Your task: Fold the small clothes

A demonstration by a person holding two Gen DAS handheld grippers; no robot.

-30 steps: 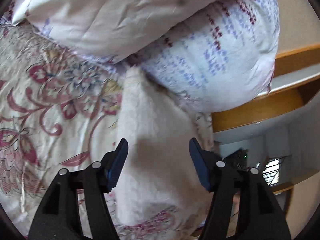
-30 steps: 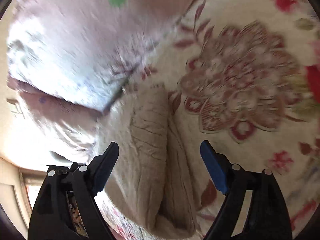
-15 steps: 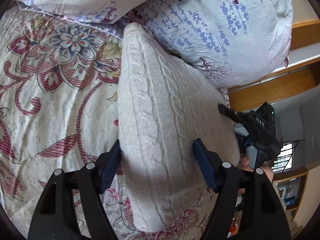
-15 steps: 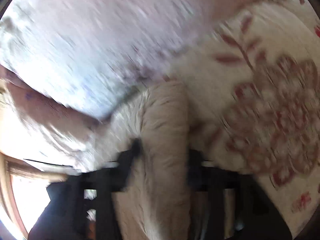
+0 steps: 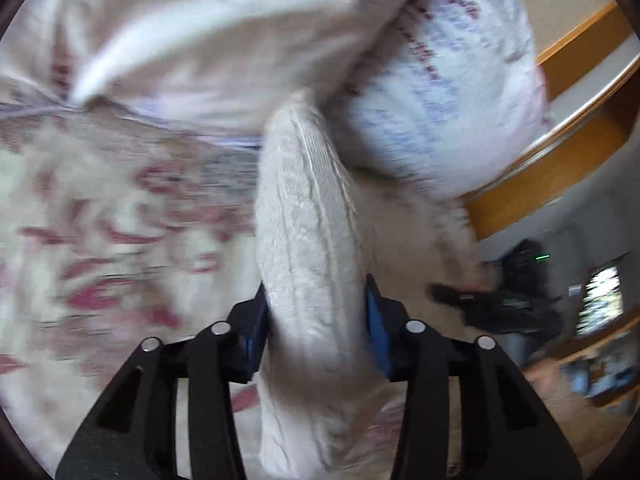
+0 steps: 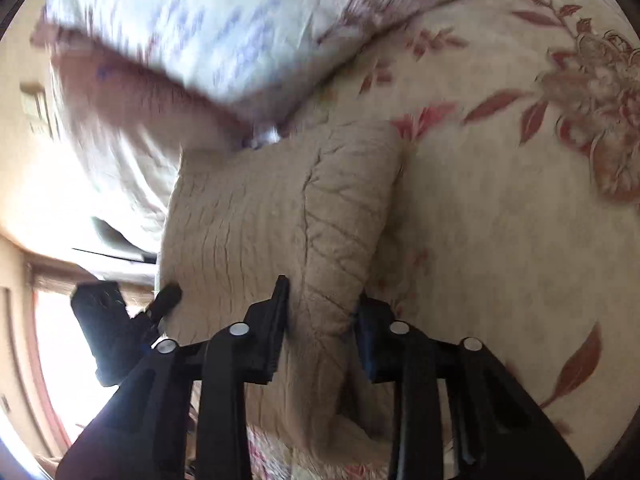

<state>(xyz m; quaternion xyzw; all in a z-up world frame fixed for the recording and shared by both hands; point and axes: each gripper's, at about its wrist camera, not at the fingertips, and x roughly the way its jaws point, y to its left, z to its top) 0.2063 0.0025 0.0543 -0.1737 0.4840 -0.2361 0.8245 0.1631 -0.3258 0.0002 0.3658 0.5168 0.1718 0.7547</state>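
Knit garment (image 5: 308,248), cream and cable-textured, bunched on the floral bedspread (image 6: 500,220) below the pillow (image 5: 440,92), pinched at one edge by left gripper (image 5: 316,332) and another by right gripper (image 6: 320,320), fingers closed on thick folds; mid-fold, probably needing both edges carried over and laid flat.

A home bedroom: floral bedspread (image 6: 500,208), pillows (image 5: 448,92), wooden bedframe (image 5: 552,168).

I see the knitted garment (image 5: 308,248) lying on the bed (image 5: 120,220), its far end against the pillows (image 5: 436,92). My left tool (image 5: 314,324) clamps one near edge, my right tool (image 6: 320,316) the other fold.
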